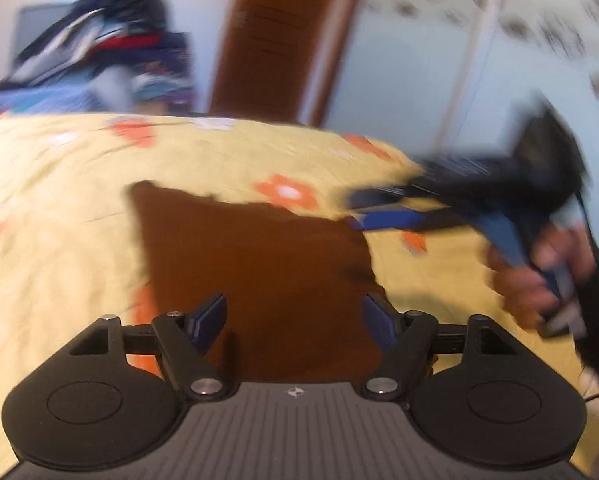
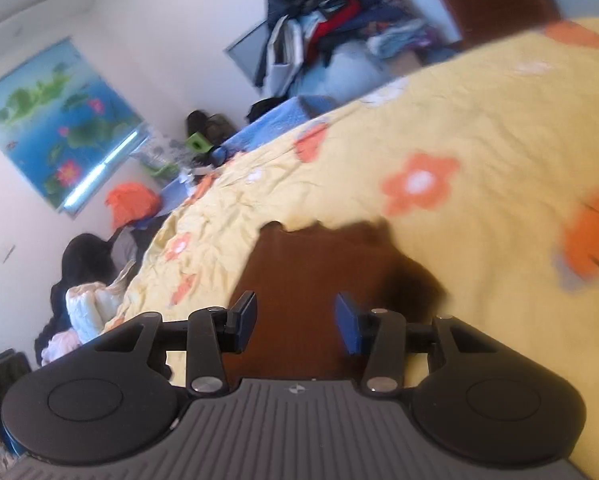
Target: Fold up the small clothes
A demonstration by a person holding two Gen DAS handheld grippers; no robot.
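**Both claws off the cloth**

Brown cloth (image 1: 259, 264) lies flat on the bed (image 1: 59, 200), laid out for folding. Left claw (image 1: 293, 320) and right claw (image 2: 295, 322) hang above it, jaws spread, pinching nothing, likely between grabs.

Soft, even daylight fills both views, bright enough that the yellow bedspread (image 1: 79, 208) looks pale and slightly washed out. A glaring white patch burns in the top right corner of the left wrist view. Motion blur smears nearly everything beyond the camera mounts: the wardrobe doors (image 1: 479, 60), the clothes pile (image 2: 339, 28) and the right gripper (image 1: 379, 210) are streaked. A dark soft shadow lies on the brown garment (image 2: 311, 280), near right. Fisheye distortion bows the bed's far edge, and the corners darken.
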